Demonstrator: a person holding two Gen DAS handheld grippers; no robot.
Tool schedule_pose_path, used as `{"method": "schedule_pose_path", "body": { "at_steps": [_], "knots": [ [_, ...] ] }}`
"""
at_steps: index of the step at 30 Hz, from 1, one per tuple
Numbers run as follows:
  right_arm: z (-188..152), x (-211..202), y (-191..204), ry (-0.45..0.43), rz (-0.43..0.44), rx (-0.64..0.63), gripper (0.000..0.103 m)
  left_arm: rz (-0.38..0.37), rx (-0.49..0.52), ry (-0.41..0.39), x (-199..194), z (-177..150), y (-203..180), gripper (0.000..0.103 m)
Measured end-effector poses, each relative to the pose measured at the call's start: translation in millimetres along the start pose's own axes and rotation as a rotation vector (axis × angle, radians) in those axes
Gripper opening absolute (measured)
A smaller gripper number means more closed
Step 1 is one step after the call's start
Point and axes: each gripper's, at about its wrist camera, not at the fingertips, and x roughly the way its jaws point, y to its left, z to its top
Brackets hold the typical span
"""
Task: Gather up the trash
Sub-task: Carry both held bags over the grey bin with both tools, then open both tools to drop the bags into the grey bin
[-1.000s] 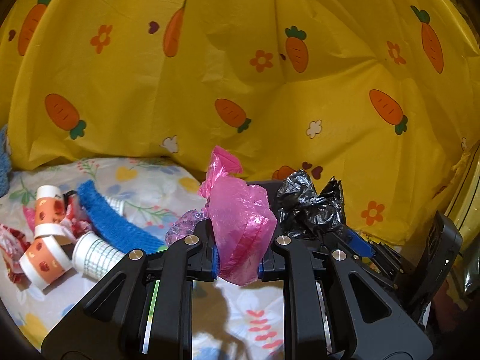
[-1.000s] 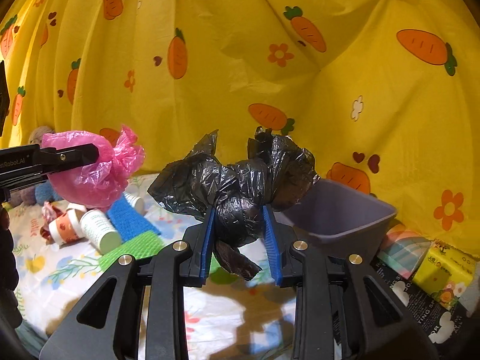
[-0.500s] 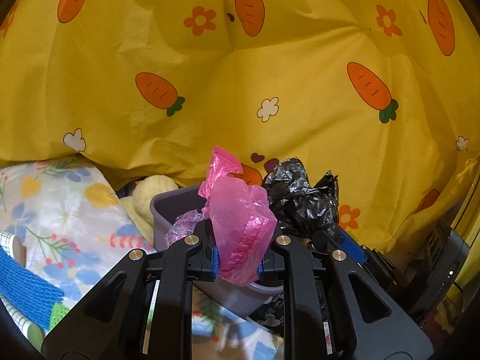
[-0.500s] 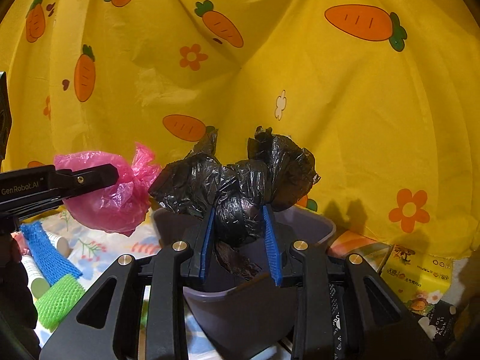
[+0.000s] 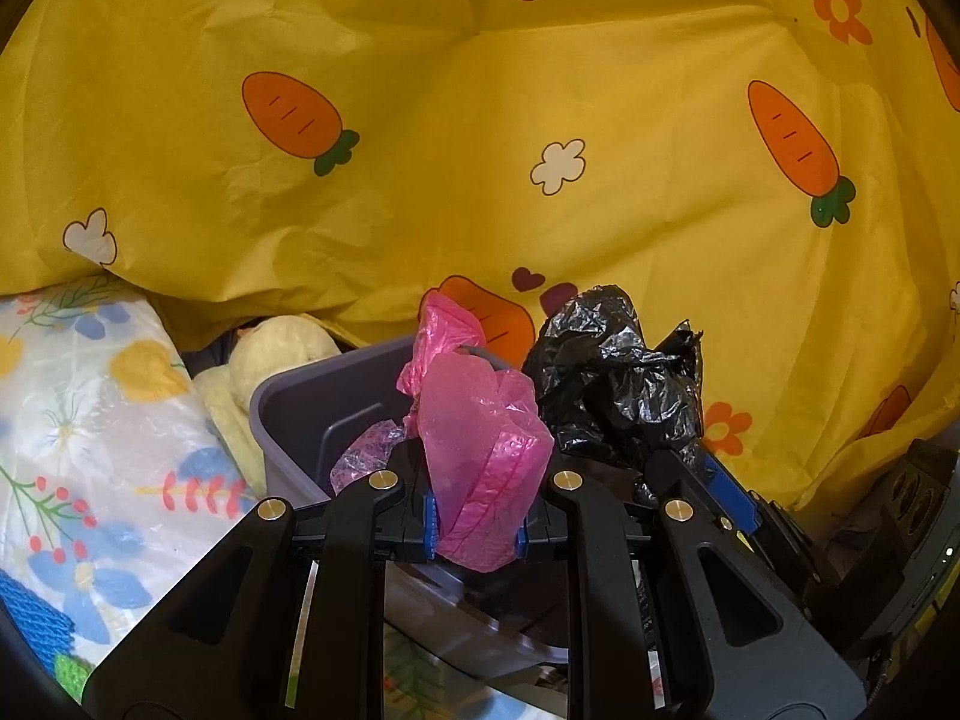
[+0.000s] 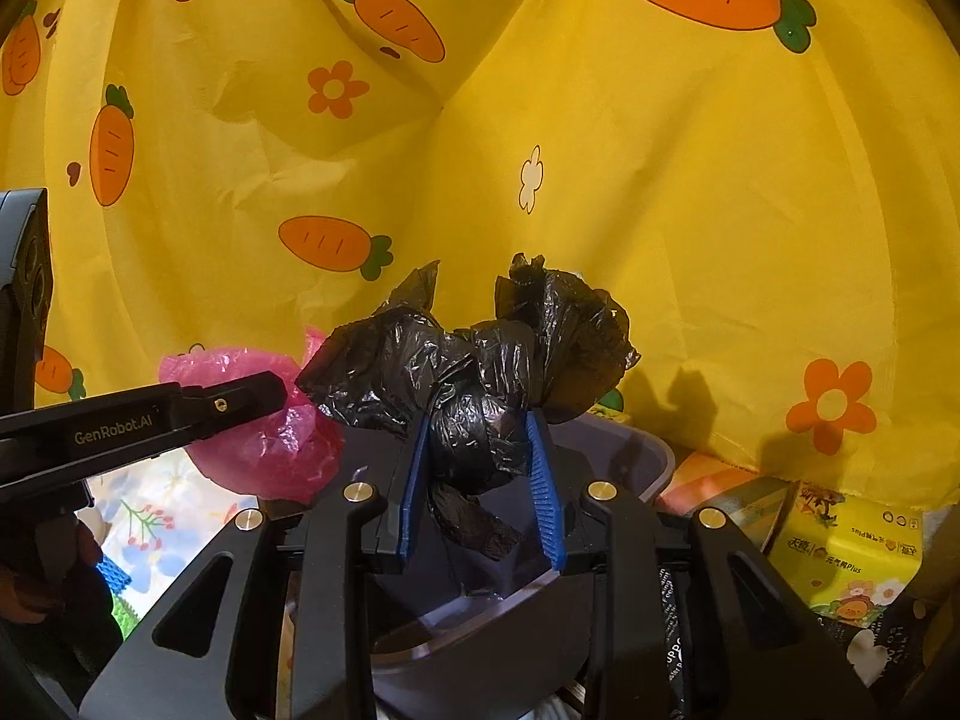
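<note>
My left gripper (image 5: 474, 525) is shut on a crumpled pink plastic bag (image 5: 480, 456) and holds it over the near rim of a purple-grey bin (image 5: 300, 414). My right gripper (image 6: 480, 480) is shut on a crumpled black plastic bag (image 6: 474, 372) and holds it above the same bin (image 6: 636, 456). The black bag (image 5: 618, 384) shows just right of the pink one in the left wrist view. The pink bag (image 6: 264, 450) and the left gripper's finger (image 6: 180, 414) show at the left in the right wrist view. A clear purple-tinted wrapper (image 5: 366, 450) lies inside the bin.
A yellow carrot-print cloth (image 5: 480, 150) hangs behind everything. A floral tablecloth (image 5: 78, 420) lies to the left, with a cream plush toy (image 5: 264, 360) beside the bin and blue netting (image 5: 30, 612) at the lower left. Yellow tissue packs (image 6: 846, 546) sit right of the bin.
Both grippers have swung right from the table's cups and netting to over the bin, and closer to it, with their bags still held.
</note>
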Motion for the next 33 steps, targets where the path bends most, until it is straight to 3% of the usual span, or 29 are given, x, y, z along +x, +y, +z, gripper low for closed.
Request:
{"method": "schedule_pose_path", "body": {
  "at_steps": [17, 19, 20, 21, 23, 26, 33],
  "knots": [
    [-4, 16, 3, 0.051, -0.021, -0.012, 0.033, -0.026, -0.017, 0.077, 24, -6, 11, 0.02],
    [-4, 17, 3, 0.052, -0.022, -0.012, 0.034, -0.03, -0.011, 0.091, 26, -7, 10, 0.026],
    [-5, 18, 3, 0.054, -0.023, -0.012, 0.038, -0.034, -0.011, 0.09, 25, -8, 10, 0.038],
    [-4, 19, 3, 0.054, -0.024, -0.012, 0.042, -0.027, -0.012, 0.083, 24, -8, 11, 0.061],
    [-5, 19, 1, 0.052, -0.025, -0.014, 0.05, 0.022, -0.029, 0.043, 15, -7, 16, 0.082],
    [-6, 17, 0, 0.051, -0.034, -0.014, 0.056, 0.057, -0.057, 0.019, 3, -4, 26, 0.085],
    [-10, 0, 4, 0.022, -0.027, -0.004, 0.079, 0.262, -0.024, -0.053, -44, -12, 36, 0.09]
  ]
}}
